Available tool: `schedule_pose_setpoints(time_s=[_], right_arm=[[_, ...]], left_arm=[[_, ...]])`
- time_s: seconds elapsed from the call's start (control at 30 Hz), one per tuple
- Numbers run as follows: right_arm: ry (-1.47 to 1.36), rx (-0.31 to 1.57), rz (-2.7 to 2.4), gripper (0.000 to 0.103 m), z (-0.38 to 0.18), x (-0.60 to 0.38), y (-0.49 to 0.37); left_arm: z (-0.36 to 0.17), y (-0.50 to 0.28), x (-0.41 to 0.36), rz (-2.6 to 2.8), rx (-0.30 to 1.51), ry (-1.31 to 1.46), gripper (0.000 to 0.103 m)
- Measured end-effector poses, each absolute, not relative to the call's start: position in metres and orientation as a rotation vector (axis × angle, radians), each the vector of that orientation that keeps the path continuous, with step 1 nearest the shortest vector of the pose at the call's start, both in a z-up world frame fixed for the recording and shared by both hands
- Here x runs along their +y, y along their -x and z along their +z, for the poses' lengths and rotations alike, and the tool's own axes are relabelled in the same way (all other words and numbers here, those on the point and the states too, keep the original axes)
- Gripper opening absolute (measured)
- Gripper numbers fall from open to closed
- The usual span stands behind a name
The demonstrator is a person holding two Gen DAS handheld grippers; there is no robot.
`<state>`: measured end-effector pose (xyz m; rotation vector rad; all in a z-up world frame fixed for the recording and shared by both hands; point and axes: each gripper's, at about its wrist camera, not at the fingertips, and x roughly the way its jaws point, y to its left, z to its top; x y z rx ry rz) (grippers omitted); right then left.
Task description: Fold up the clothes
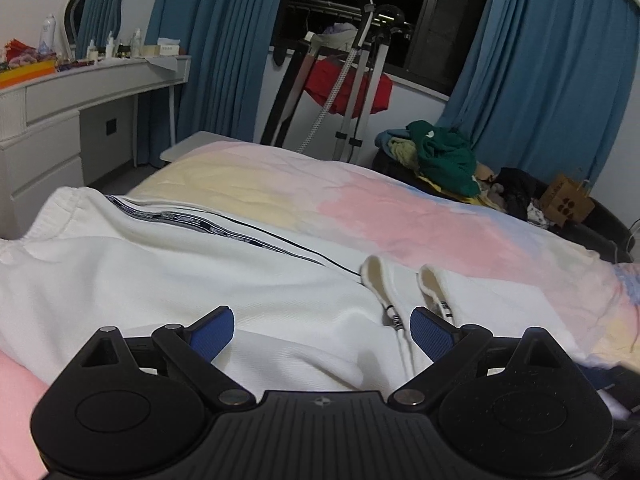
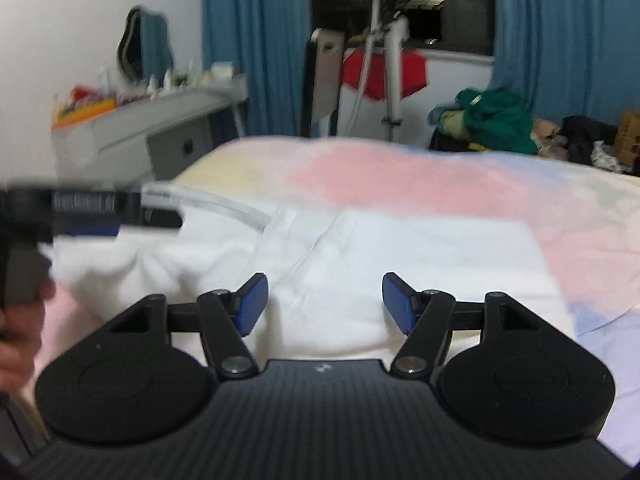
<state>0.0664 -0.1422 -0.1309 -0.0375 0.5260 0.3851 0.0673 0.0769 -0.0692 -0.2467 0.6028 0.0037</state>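
White pants (image 1: 160, 264) lie flat on bed (image 1: 400, 208), long axis running left-far (waistband) to right-near, drawcords (image 1: 394, 312) just ahead of left hand-held gripper (image 1: 322, 330), nearer arm; right hand-held gripper (image 2: 325, 300) also over cloth; both wide, holding nothing.

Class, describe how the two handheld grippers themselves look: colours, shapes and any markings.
The left gripper and right gripper match: matte black bodies with ribbed centre plates, round discs at each side, silver pivot pins, a small pale emblem, and blue textured finger pads. No cables or sleeves show.
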Motion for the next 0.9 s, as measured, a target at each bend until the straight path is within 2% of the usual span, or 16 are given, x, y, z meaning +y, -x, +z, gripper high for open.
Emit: schedule_pose_setpoints(time_s=[0.3, 0.37, 0.43, 0.5, 0.53, 0.73, 0.9], right_arm=[[0.195, 0.622, 0.395, 0.066, -0.158, -0.108, -0.072], [0.178, 0.623, 0.383, 0.057, -0.158, -0.110, -0.071], [0.154, 0.611, 0.379, 0.030, -0.155, -0.115, -0.071], [0.128, 0.593, 0.377, 0.020, -0.151, -0.119, -0.071], [0.115, 0.583, 0.376, 0.018, -0.149, -0.121, -0.071], [0.085, 0.508, 0.396, 0.018, -0.135, -0.124, -0.063], [0.098, 0.608, 0.393, 0.018, -0.160, -0.120, -0.078]], left_arm=[[-0.075, -0.068, 0.073, -0.008, 0.610, 0.236, 0.096], [-0.076, -0.068, 0.073, -0.004, 0.613, 0.231, 0.096], [-0.077, -0.068, 0.073, 0.005, 0.620, 0.228, 0.096], [-0.079, -0.068, 0.074, 0.008, 0.630, 0.240, 0.096], [-0.079, -0.068, 0.075, 0.009, 0.635, 0.249, 0.096], [-0.079, -0.068, 0.077, 0.012, 0.637, 0.268, 0.096], [-0.084, -0.060, 0.079, 0.055, 0.664, 0.225, 0.096]])
